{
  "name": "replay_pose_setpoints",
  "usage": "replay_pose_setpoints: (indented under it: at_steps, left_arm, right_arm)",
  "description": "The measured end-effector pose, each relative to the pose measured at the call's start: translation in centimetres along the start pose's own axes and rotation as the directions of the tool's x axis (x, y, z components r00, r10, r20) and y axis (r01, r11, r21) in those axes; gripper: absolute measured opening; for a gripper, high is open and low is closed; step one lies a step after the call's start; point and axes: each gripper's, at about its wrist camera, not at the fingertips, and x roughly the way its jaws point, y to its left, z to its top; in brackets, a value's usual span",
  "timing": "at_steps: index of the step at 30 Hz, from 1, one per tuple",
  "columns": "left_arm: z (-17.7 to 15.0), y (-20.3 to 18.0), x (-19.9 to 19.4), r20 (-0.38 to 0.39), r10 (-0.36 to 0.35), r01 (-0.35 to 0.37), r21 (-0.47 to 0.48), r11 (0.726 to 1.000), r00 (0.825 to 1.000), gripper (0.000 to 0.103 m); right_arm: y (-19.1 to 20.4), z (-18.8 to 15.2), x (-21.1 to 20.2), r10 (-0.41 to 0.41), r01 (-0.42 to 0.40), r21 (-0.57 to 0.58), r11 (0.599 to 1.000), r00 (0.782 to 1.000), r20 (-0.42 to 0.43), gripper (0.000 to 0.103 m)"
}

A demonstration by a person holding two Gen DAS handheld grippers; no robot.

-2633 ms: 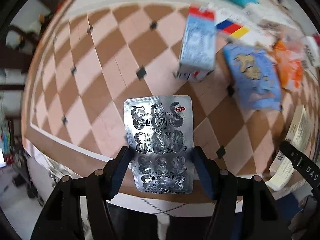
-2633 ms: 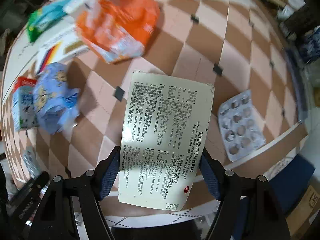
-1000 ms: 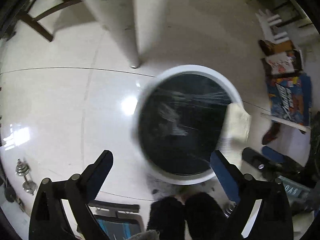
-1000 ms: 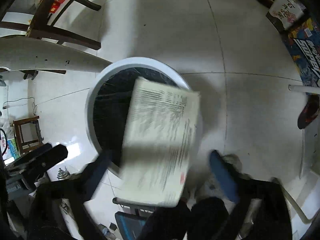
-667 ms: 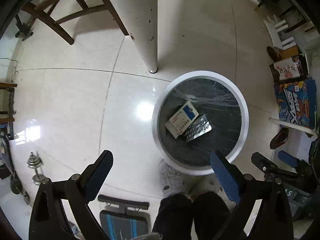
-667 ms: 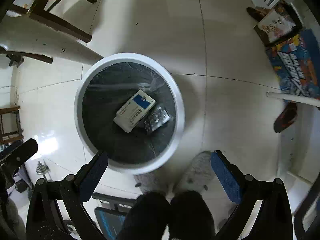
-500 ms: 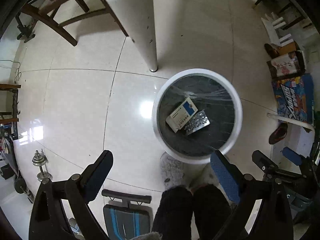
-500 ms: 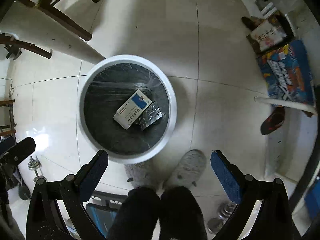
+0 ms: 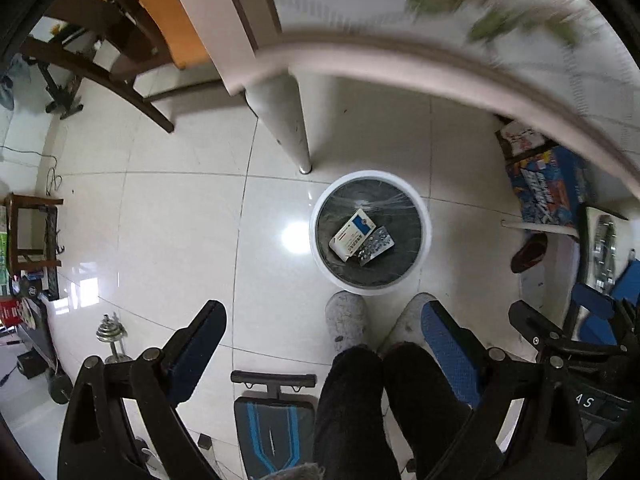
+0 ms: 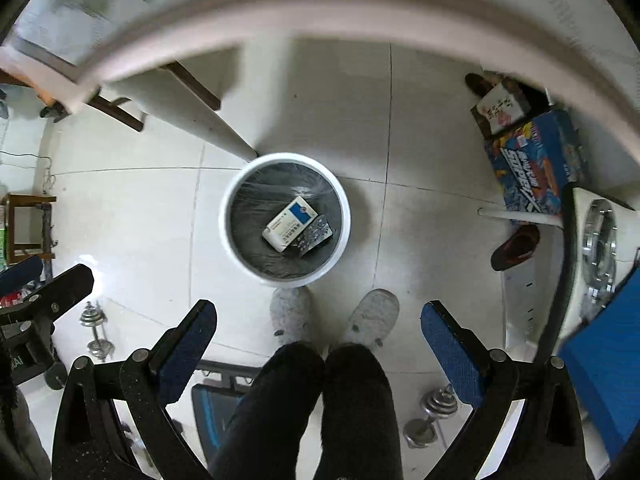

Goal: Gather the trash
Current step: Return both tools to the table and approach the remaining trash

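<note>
I see my left hand-held gripper (image 9: 322, 350) and right hand-held gripper (image 10: 318, 344) both spread wide with nothing between their pads, high above the floor. The white bin (image 10: 240, 256) stands at twelve o'clock from the person's grey slippers (image 10: 374, 312); inside lie a medicine box (image 10: 290, 222) and, touching its right edge, what looks like a blister pack (image 10: 314, 236). The table edge (image 9: 420, 54) is blurred.
</note>
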Motion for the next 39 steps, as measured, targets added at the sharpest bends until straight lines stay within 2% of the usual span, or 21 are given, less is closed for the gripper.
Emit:
replay_pose_setpoints:
  at_steps: [5, 11, 15, 18, 23, 25, 26, 27, 28, 33, 36, 38, 39]
  left_arm:
    - [-0.4, 1.0, -6.2, 0.028, -0.009, 0.009, 0.002, 1.0, 1.0, 0.1]
    - [0.4, 1.9, -14.6, 0.11, -0.02, 0.023, -0.026, 0.999, 0.994, 0.1]
    - [3.6, 0.3, -18.3, 0.195, -0.01, 0.015, -0.023, 1.0, 0.981, 0.1]
    - [7.4, -2.7, -20.0, 0.241, -0.016, 0.017, -0.003, 1.0, 0.97, 0.1]
    - [14.4, -8.6, -20.6, 0.285, -0.024, 0.018, 0.025, 1.0, 0.958, 0.099]
    - [18.0, -11.4, -20.3, 0.283, -0.033, 0.024, 0.037, 0.999, 0.959, 0.099]
    - [19.7, -12.7, -20.2, 0.281, -0.036, 0.025, 0.04, 0.999, 0.959, 0.098]
    - [21.7, -14.2, -19.9, 0.276, -0.042, 0.03, 0.045, 0.999, 0.96, 0.098]
    - [23.7, -15.6, -19.5, 0.271, -0.046, 0.033, 0.052, 0.998, 0.962, 0.098]
    - [31.8, -21.6, -16.7, 0.196, -0.091, 0.079, 0.067, 0.995, 0.976, 0.097]
    - [35.5, -24.3, -14.7, 0.138, -0.111, 0.102, 0.065, 0.993, 0.984, 0.096]
    - [37.1, -25.2, -13.5, 0.111, -0.104, 0.098, 0.058, 0.993, 0.988, 0.089]
    - [38.0, -25.5, -12.7, 0.093, -0.097, 0.093, 0.051, 0.994, 0.991, 0.079]
  right_arm:
    - [0.8, -0.7, -8.3, 0.031, -0.031, 0.01, 0.999, 0.999, 0.027, 0.103]
    - [1.0, -0.8, -18.0, 0.11, -0.117, 0.072, 0.991, 0.99, 0.083, 0.103]
    - [-1.1, 1.1, -23.0, 0.149, -0.171, 0.153, 0.973, 0.977, 0.15, 0.103]
    - [-4.8, 3.4, -25.7, 0.136, -0.182, 0.228, 0.957, 0.97, 0.201, 0.103]
    - [-12.7, 8.7, -28.5, 0.061, -0.152, 0.334, 0.93, 0.962, 0.268, 0.103]
    - [-16.1, 12.0, -28.6, 0.033, -0.137, 0.364, 0.921, 0.96, 0.277, 0.103]
    - [-17.8, 13.8, -28.5, 0.03, -0.138, 0.373, 0.917, 0.959, 0.282, 0.099]
    - [-19.4, 15.5, -28.4, 0.024, -0.138, 0.387, 0.912, 0.958, 0.284, 0.079]
    - [-21.0, 16.9, -28.1, 0.021, -0.135, 0.399, 0.907, 0.96, 0.278, 0.064]
    - [-28.8, 26.6, -26.9, 0.044, -0.164, 0.457, 0.874, 0.964, 0.263, 0.064]
    - [-32.7, 30.8, -25.4, 0.052, -0.185, 0.504, 0.844, 0.962, 0.266, 0.064]
    - [-34.9, 33.6, -24.3, 0.063, -0.202, 0.543, 0.815, 0.963, 0.264, 0.064]
    - [-35.8, 35.1, -23.6, 0.073, -0.21, 0.563, 0.8, 0.964, 0.256, 0.064]
